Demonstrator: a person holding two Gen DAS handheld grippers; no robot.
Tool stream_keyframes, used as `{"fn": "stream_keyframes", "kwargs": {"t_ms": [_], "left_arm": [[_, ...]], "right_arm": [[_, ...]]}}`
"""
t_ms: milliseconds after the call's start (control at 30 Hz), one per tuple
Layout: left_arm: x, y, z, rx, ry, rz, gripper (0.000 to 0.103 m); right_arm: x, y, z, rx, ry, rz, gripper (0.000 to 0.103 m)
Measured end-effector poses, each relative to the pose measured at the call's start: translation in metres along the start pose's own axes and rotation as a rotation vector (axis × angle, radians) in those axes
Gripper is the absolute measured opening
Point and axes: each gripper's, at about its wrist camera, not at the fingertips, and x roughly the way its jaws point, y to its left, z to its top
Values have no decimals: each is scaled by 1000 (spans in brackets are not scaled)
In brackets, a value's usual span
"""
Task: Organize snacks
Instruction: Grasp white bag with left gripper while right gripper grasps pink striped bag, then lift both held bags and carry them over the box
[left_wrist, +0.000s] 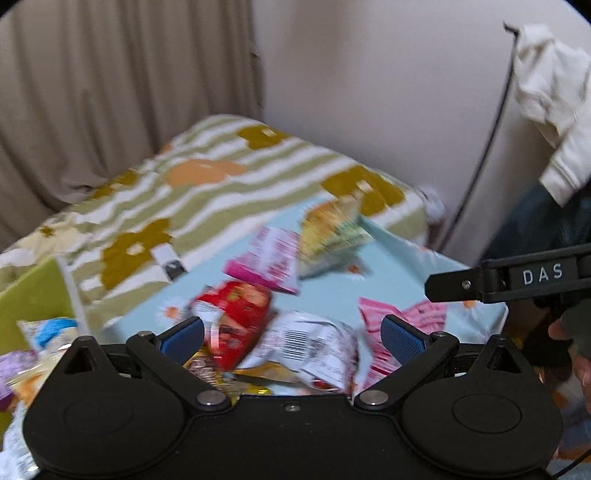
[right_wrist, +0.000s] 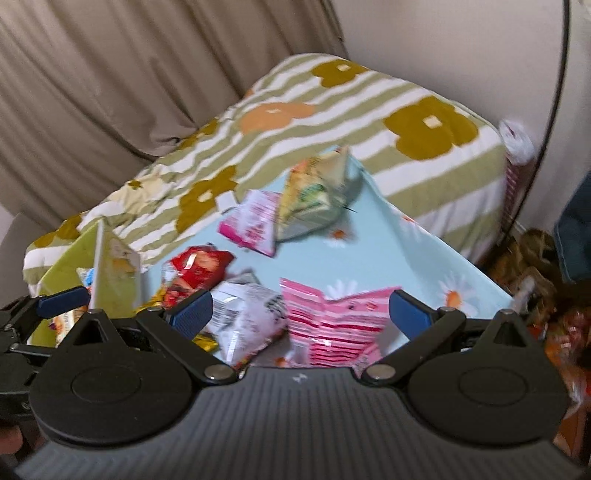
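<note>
Several snack packets lie on a light blue daisy-print cloth (left_wrist: 406, 273). In the left wrist view I see a red packet (left_wrist: 236, 314), a white barcode packet (left_wrist: 314, 347), a magenta packet (left_wrist: 269, 258), a yellow-green packet (left_wrist: 332, 232) and a pink striped packet (left_wrist: 406, 321). My left gripper (left_wrist: 291, 332) is open and empty above the red and white packets. My right gripper (right_wrist: 301, 314) is open and empty above the white packet (right_wrist: 247, 317) and the pink striped packet (right_wrist: 332, 325). The right gripper's finger (left_wrist: 454, 284) shows at the right of the left wrist view.
A green box (right_wrist: 70, 266) holding more snacks stands at the left, next to the left gripper's finger (right_wrist: 62, 301). A striped flower blanket (right_wrist: 369, 122) covers the bed behind. A curtain and wall stand beyond. Clutter (right_wrist: 535, 266) lies on the floor at the right.
</note>
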Motion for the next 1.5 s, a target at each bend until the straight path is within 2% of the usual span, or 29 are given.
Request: {"fn": "stream_keyframes", "kwargs": {"t_ms": [233, 367, 700, 833, 1100, 1167, 1267, 1500], "left_arm": [[49, -16, -2, 122, 93, -47, 99], [74, -15, -3, 143, 129, -57, 97], [114, -28, -14, 263, 187, -20, 94], [123, -37, -20, 344, 180, 14, 94], [130, -42, -22, 390, 182, 17, 93], [132, -42, -23, 396, 200, 20, 85], [130, -41, -24, 414, 200, 23, 79], [126, -39, -24, 412, 199, 29, 72]], "right_arm": [[22, -15, -6, 47, 67, -12, 103], [39, -19, -8, 60, 101, -15, 103], [75, -27, -17, 92, 181, -25, 103], [80, -32, -21, 97, 198, -31, 103], [90, -34, -21, 99, 214, -26, 103], [91, -33, -21, 94, 216, -18, 103], [92, -30, -22, 90, 222, -5, 103], [96, -26, -27, 86, 232, 0, 103]]}}
